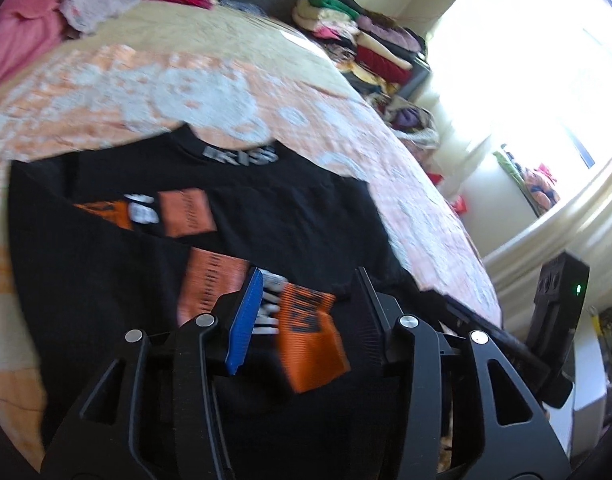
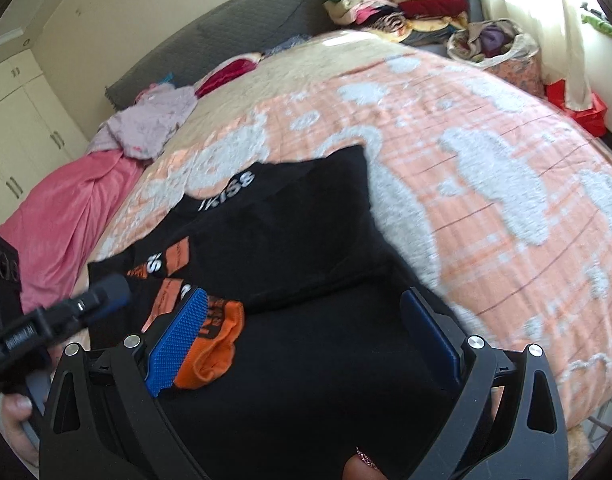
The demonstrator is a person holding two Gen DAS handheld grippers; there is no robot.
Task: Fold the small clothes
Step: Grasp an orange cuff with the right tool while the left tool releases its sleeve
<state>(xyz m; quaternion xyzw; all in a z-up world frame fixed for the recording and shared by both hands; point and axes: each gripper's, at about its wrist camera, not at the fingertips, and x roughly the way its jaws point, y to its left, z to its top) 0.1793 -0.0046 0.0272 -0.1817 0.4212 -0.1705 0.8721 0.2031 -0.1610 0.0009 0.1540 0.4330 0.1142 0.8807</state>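
"KISS" on black shirt (image 2: 265, 248) collar

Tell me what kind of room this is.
Most likely a bedroom: a bed with an orange patterned cover, a grey headboard behind it, and folded clothes stacked beside a bright window.

Bed (image 2: 486, 184) with orange-and-white patterned bedspread, grey headboard (image 2: 233, 32) against cream wall (image 2: 117, 12). White wardrobe doors (image 2: 21, 128) in one corner, stacked folded laundry (image 2: 402, 0) beyond the bed. Bright overexposed window (image 1: 526, 60) with pale curtain.
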